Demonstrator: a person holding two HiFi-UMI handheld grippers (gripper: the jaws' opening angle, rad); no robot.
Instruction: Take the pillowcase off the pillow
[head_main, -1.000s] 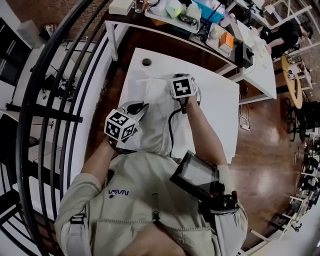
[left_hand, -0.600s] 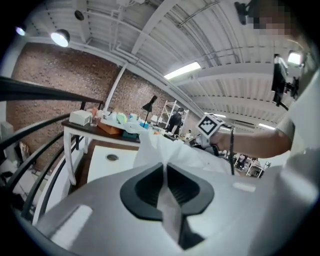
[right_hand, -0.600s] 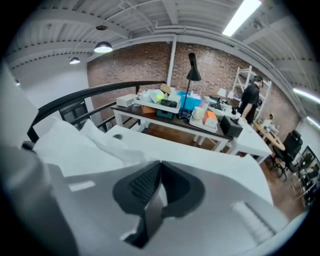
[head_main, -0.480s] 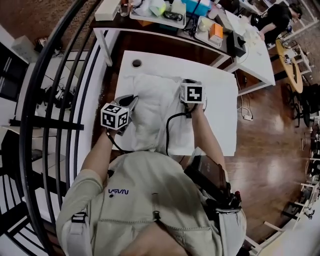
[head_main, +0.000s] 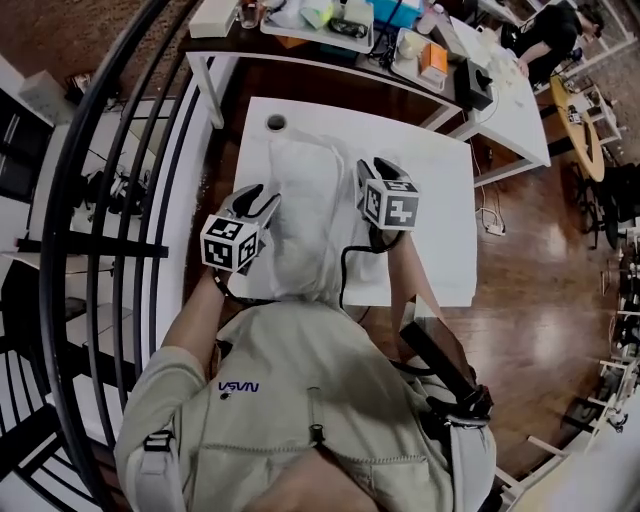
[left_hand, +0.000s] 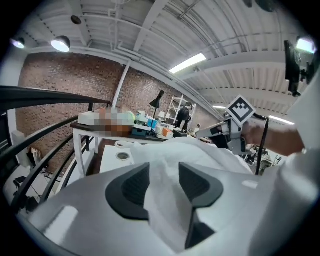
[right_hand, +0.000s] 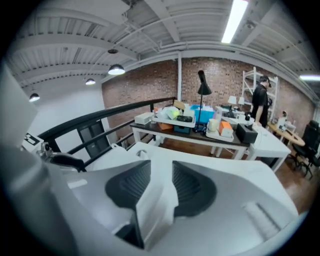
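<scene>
Seen from the head camera, a white tabletop (head_main: 440, 230) sits in the middle of the picture. A white pillowcase (head_main: 305, 215) lies on it as a long, rumpled, padded bundle. It runs from 12 o'clock, near a round hole (head_main: 277, 122) in the tabletop, down to 6 o'clock at the person's chest.

We see the left tongs (head_main: 255, 198) at the bundle's 9 o'clock edge, pointing toward 1 o'clock. Their jaws have just been opening and now stand apart. In the left gripper view a fold of the pillowcase lies between the two dark pads, and it seems to rest there loosely rather than pinched.

The right tongs (head_main: 366, 172) are at the bundle's 3 o'clock edge, pointing toward 11 o'clock. Their jaws have also just been opening, and they stand apart with a smaller fold of white cloth hanging between the pads.

A black railing (head_main: 110, 200) curves past at 9 o'clock. A cluttered second table (head_main: 330, 60) stands at 12 o'clock beyond the tabletop.
</scene>
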